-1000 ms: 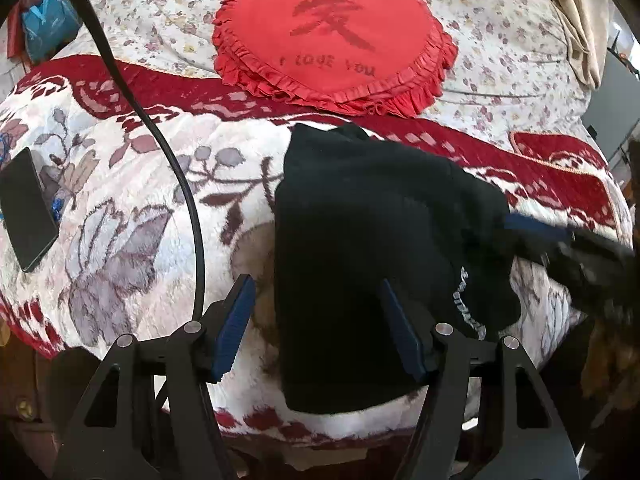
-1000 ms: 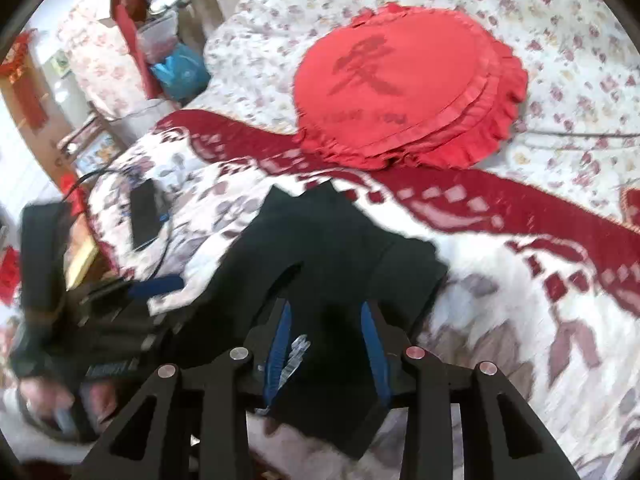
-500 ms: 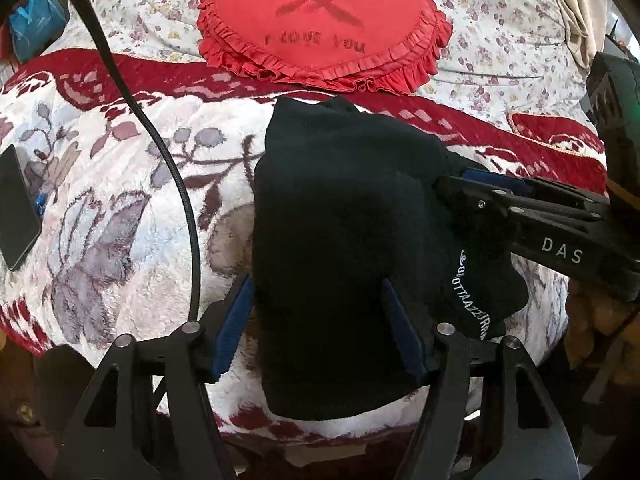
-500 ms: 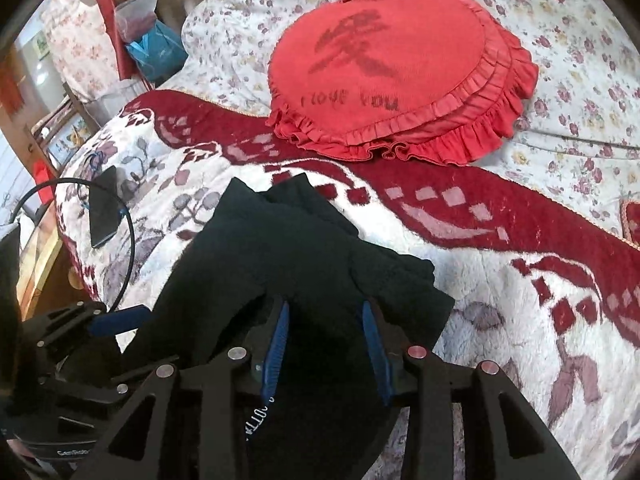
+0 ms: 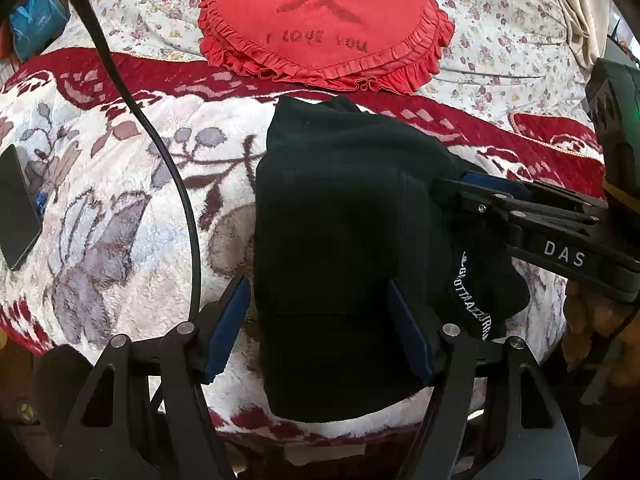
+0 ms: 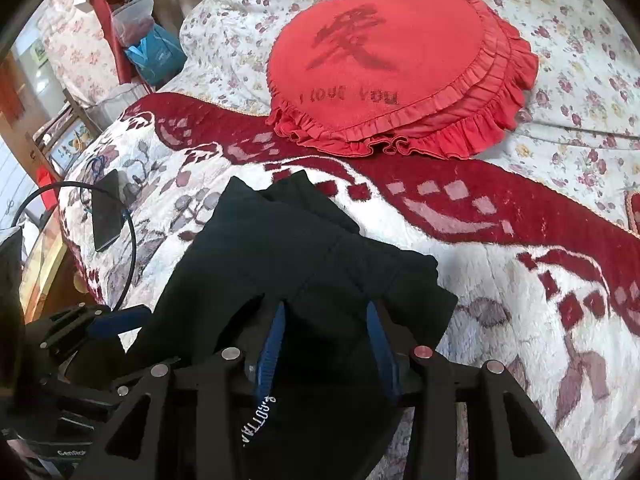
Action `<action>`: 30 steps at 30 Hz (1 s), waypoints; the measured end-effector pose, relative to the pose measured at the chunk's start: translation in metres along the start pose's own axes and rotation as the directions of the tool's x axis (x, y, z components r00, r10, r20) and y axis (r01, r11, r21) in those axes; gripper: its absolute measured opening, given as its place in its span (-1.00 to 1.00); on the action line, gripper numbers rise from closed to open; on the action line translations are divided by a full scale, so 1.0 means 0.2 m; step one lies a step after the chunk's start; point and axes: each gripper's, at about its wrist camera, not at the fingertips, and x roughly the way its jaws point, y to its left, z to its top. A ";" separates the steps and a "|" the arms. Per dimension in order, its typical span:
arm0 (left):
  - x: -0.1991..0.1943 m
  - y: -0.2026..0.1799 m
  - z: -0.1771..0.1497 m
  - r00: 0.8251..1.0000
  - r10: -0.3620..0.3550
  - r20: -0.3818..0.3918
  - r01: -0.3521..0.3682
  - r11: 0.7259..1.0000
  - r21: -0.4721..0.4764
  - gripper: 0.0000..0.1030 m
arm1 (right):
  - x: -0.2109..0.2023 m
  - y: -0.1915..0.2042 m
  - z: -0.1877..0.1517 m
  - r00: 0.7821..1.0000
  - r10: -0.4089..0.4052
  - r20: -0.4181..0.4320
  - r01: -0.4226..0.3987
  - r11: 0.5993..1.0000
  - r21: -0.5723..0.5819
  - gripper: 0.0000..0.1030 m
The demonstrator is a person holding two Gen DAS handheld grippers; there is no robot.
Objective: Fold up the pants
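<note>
Pants [image 5: 340, 240] folded on plush floral blanket [image 5: 120, 208], left tool [image 5: 320, 336] apart, right tool [image 6: 328, 344] opening astride fabric, heart cushion [image 6: 392, 64] behind.

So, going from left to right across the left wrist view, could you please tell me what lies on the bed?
Dark phone → black cable → folded black pants → right gripper, coming in from the right edge. The red heart cushion lies farther back, above the pants, so it has no clear place in this order.

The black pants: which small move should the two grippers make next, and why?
Probably lift both grippers clear. The black pants already lie as a compact folded bundle on the blanket; the left gripper stands wide, and the right gripper jaws are opening over the cloth.
</note>
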 end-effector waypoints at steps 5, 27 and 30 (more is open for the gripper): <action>-0.05 0.03 0.03 1.000 -0.006 0.020 0.006 1.000 -0.009 0.37 | -0.09 0.00 -0.02 1.000 0.006 0.016 -0.006 1.000 0.011 -0.08; 0.19 0.22 0.16 0.957 -0.289 -0.009 0.282 0.940 -0.193 0.87 | 0.02 -0.30 -0.26 0.958 0.280 0.060 -0.286 0.929 0.236 0.25; 0.21 0.19 0.16 0.957 -0.289 -0.001 0.285 0.944 -0.167 0.98 | 0.04 -0.30 -0.25 0.947 0.307 0.093 -0.321 0.914 0.250 0.30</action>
